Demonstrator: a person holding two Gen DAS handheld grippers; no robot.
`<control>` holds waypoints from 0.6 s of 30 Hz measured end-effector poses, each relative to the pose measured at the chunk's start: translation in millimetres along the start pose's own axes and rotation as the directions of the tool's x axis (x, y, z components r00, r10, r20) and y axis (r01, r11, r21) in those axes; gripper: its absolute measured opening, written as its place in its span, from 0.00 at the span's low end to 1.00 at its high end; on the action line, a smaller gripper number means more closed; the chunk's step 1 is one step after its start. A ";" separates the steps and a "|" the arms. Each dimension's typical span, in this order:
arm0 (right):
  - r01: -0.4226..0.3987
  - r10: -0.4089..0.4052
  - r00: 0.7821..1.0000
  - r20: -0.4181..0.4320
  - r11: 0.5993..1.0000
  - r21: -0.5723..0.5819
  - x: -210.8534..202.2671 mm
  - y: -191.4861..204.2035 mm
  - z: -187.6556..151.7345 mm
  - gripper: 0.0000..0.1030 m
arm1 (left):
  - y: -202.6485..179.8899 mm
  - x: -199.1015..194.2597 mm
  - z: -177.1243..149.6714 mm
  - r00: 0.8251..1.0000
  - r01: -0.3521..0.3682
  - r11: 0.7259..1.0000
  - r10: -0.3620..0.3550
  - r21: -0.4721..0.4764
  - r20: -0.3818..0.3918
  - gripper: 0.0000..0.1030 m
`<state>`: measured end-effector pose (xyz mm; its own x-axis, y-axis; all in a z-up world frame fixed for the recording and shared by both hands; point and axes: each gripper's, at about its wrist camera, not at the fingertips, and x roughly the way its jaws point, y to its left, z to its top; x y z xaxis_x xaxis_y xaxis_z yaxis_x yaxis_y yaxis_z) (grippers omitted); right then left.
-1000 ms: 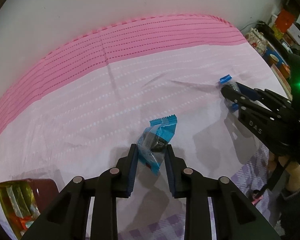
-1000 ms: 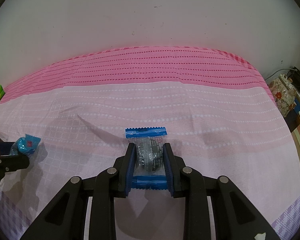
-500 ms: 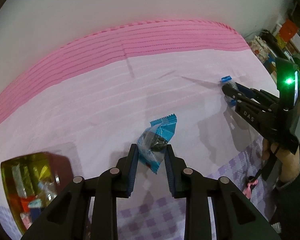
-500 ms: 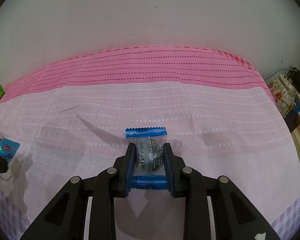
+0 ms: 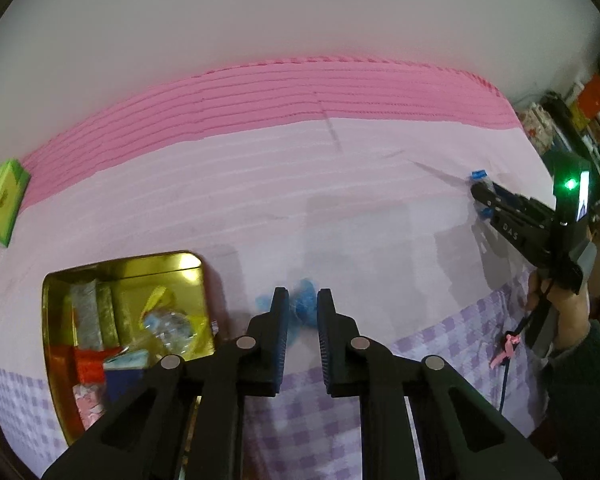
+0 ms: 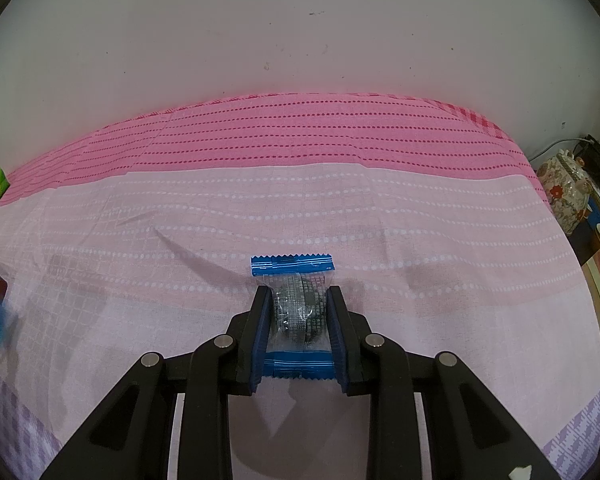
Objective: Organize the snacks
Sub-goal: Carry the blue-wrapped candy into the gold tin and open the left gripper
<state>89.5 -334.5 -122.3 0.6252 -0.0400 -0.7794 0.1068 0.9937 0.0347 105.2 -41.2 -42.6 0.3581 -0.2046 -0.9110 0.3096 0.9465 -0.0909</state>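
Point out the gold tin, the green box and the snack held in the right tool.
gold metal tin [image 5: 168,262]: left wrist view, bare far rim
green cardboard box [image 5: 4,196]: left wrist view, top face
blue-edged clear snack packet [image 6: 298,308]: right wrist view, clear middle

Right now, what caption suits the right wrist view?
Right gripper shut on a blue-edged clear snack packet above a pink cloth.

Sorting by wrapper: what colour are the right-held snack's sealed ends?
Blue, on a clear snack packet; right wrist view.
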 end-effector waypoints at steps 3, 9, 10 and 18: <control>0.004 -0.004 1.000 0.000 1.000 -0.003 -0.1 0.4 0.0 0.25 | 14.5 -0.3 -2.9 1.000 -0.019 0.999 0.019 -0.031 -0.002 0.14; 0.012 -0.012 1.000 0.000 1.000 -0.011 -1.2 0.2 0.5 0.25 | 27.0 -0.8 -12.1 1.000 -0.011 1.000 0.011 -0.010 -0.009 0.15; 0.012 -0.012 1.000 0.000 1.000 -0.012 -1.6 1.0 0.6 0.25 | 24.5 -1.4 -13.1 1.000 -0.006 1.000 0.006 0.004 -0.010 0.15; 0.012 -0.012 1.000 0.000 1.000 -0.014 -1.9 1.9 0.4 0.26 | 7.6 10.7 -8.5 0.995 0.008 0.998 -0.001 0.069 -0.097 0.25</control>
<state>88.8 -332.5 -120.5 0.6239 -0.0524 -0.7798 0.1037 0.9945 0.0162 103.9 -34.1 -56.4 0.2703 -0.1804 -0.9457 0.3723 0.9254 -0.0702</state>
